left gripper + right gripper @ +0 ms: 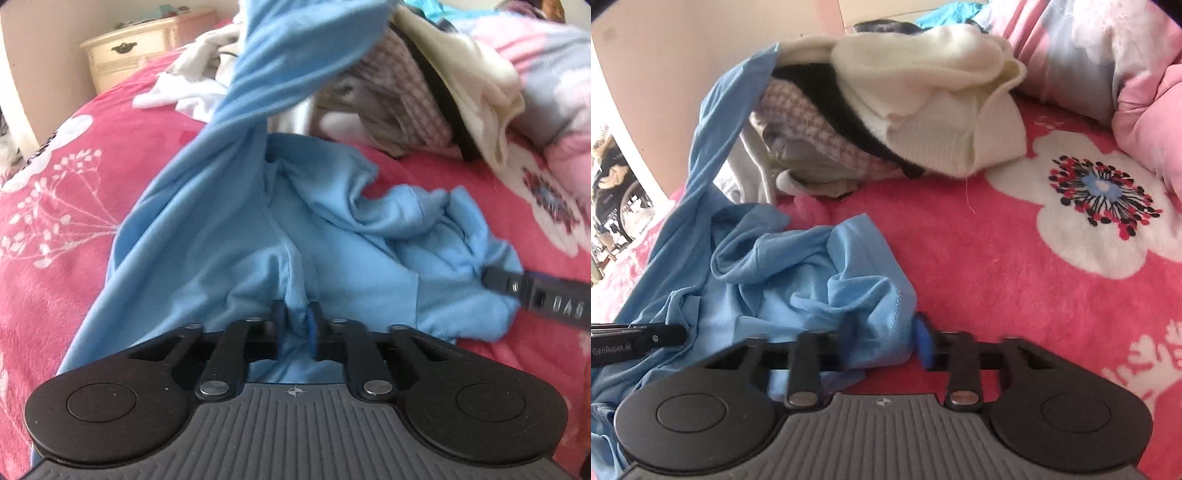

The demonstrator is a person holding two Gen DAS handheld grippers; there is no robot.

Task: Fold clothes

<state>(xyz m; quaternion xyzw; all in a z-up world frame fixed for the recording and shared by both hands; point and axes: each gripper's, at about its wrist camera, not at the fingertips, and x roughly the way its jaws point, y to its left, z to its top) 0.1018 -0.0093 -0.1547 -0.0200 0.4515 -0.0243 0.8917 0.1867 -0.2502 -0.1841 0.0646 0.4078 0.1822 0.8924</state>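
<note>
Lying crumpled at frame centre on the pink blanket [979, 236], the blue shirt [258, 236] is pinched by both the left gripper [298, 325] and right gripper [882, 343].

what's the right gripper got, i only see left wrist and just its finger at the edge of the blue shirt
Observer: The right gripper is closed on a stitched hem of the blue shirt; cloth fills its gap.
Operator: where does the long blue strip going up end
Observer: It climbs to the top of the clothes pile and meets the cream knit; caught or just draped, I cannot tell.
</note>
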